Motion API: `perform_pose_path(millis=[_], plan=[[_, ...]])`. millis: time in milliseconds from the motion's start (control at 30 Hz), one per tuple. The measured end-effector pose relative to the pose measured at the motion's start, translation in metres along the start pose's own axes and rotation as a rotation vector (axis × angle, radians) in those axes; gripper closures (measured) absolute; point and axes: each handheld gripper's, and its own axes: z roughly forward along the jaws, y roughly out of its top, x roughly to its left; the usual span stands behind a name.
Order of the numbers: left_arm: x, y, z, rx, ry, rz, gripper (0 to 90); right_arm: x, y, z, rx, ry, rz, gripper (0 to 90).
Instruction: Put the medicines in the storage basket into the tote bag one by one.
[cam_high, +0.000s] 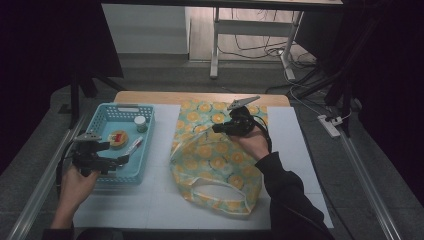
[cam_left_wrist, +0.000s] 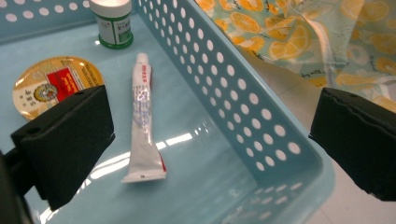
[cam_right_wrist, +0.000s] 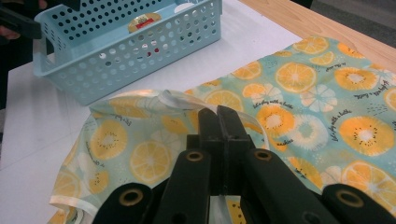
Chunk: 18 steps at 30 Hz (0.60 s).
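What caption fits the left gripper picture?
Open left gripper over a basket holding a tube.

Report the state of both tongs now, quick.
Left tongs: open, holding nothing, jaws astride the blue basket's side wall, near the tube.
Right tongs: shut on the lemon-print bag, pinching its fabric.

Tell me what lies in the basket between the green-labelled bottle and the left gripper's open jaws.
In the left gripper view, a white tube lies flat on the basket floor between the bottle and the left gripper, beside a round tin.
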Motion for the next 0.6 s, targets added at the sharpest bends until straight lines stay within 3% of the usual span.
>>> perform_pose_path(millis=[100, 233, 433, 600], plan=[[0.003, 0.004, 0.004, 0.007, 0.017, 0.015, 0.0, 0.000, 0.000, 0.000, 0.002, 0.000, -0.003, 90.0], [0.008, 0.010, 0.009, 0.015, 0.030, -0.010, 0.0, 0.000, 0.000, 0.001, 0.003, 0.000, -0.003, 90.0], [0.018, 0.017, 0.016, 0.046, 0.102, -0.047, 0.9, 0.000, -0.001, 0.002, 0.006, 0.002, 0.000, 90.0], [0.029, 0.021, 0.022, 0.063, 0.131, -0.071, 1.2, 0.000, -0.001, 0.003, 0.006, 0.003, 0.000, 90.0]])
